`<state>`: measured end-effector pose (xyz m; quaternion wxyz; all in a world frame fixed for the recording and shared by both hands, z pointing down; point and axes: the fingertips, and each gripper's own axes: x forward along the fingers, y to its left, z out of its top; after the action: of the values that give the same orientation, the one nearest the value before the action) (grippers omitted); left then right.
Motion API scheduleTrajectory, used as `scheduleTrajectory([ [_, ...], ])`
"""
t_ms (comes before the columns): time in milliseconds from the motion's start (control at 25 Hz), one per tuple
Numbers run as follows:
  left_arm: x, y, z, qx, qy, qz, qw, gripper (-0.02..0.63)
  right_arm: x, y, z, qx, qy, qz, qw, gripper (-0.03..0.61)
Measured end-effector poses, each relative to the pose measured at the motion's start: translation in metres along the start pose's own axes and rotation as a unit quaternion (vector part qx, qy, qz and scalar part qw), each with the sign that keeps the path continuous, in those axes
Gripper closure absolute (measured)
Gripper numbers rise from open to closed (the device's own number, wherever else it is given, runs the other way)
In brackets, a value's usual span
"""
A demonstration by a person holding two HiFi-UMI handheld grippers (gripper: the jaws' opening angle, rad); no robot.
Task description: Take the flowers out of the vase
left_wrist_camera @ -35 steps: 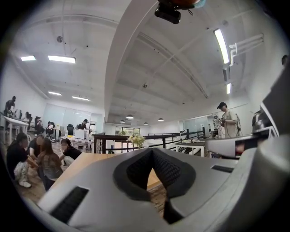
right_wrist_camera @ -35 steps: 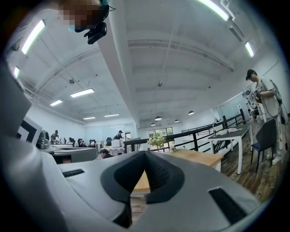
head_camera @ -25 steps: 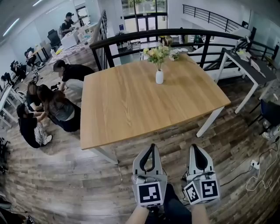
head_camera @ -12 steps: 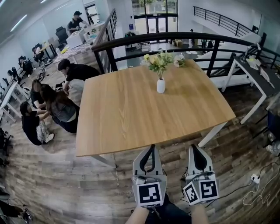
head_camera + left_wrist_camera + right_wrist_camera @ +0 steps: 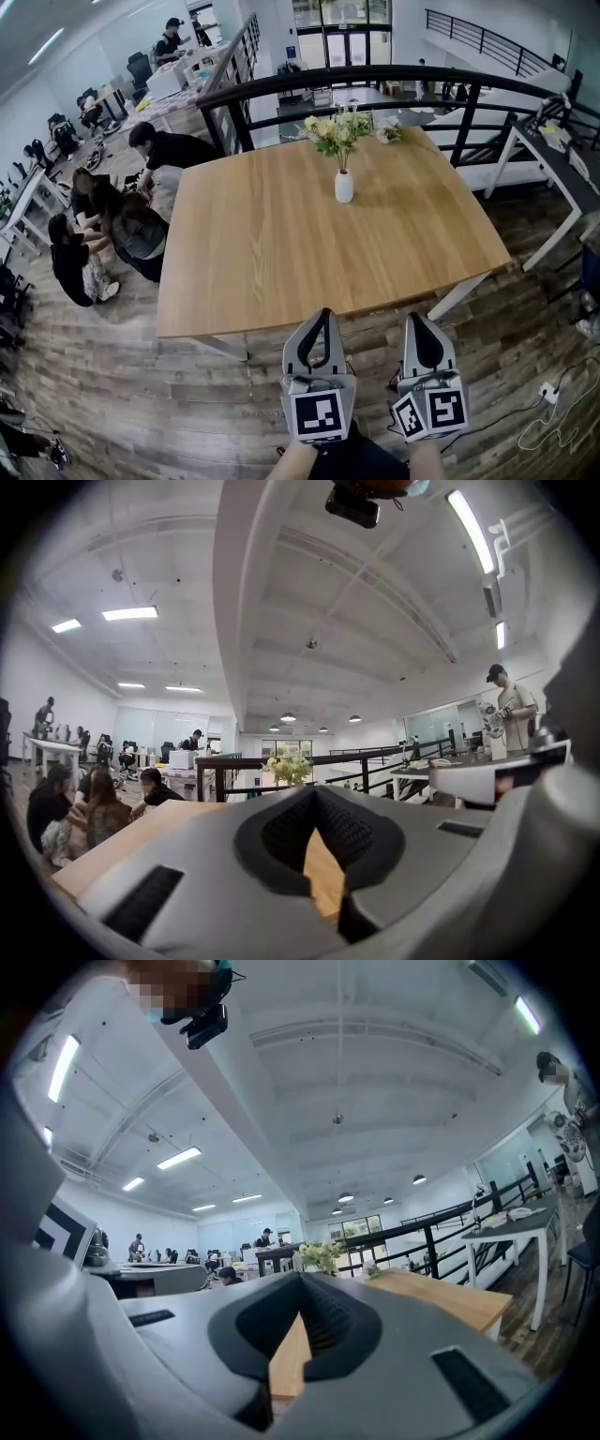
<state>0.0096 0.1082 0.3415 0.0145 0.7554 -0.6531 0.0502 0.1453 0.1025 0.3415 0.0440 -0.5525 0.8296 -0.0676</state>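
Wooden desk (image 5: 281, 262): white vase (image 5: 344, 187) of flowers (image 5: 337, 127) set far across. Left gripper (image 5: 323, 313) and right gripper (image 5: 419, 319) held short, jaws together, empty.

I see a light wooden table (image 5: 281, 253), a white vase (image 5: 344, 187) and pale yellow flowers (image 5: 339, 129) with green leaves. My grey left gripper (image 5: 323, 315) and right gripper (image 5: 419, 320) carry black-and-white square markers. The railing (image 5: 375, 73) is black.
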Motion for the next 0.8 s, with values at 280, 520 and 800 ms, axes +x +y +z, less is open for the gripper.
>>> scheduleTrajectory([
  [280, 0.02, 0.004, -0.003, 0.002, 0.007, 0.004, 1.0, 0.591, 0.02, -0.009, -0.006, 0.008, 0.006, 0.001, 1.0, 0.586],
  [520, 0.055, 0.005, -0.003, 0.002, 0.004, -0.004, 1.0, 0.591, 0.047, -0.025, -0.007, 0.006, 0.003, -0.004, 1.0, 0.586],
  [800, 0.105, 0.014, -0.004, -0.006, 0.007, -0.01, 0.9999, 0.591, 0.093, -0.043, -0.007, 0.003, 0.01, -0.015, 1.0, 0.586],
])
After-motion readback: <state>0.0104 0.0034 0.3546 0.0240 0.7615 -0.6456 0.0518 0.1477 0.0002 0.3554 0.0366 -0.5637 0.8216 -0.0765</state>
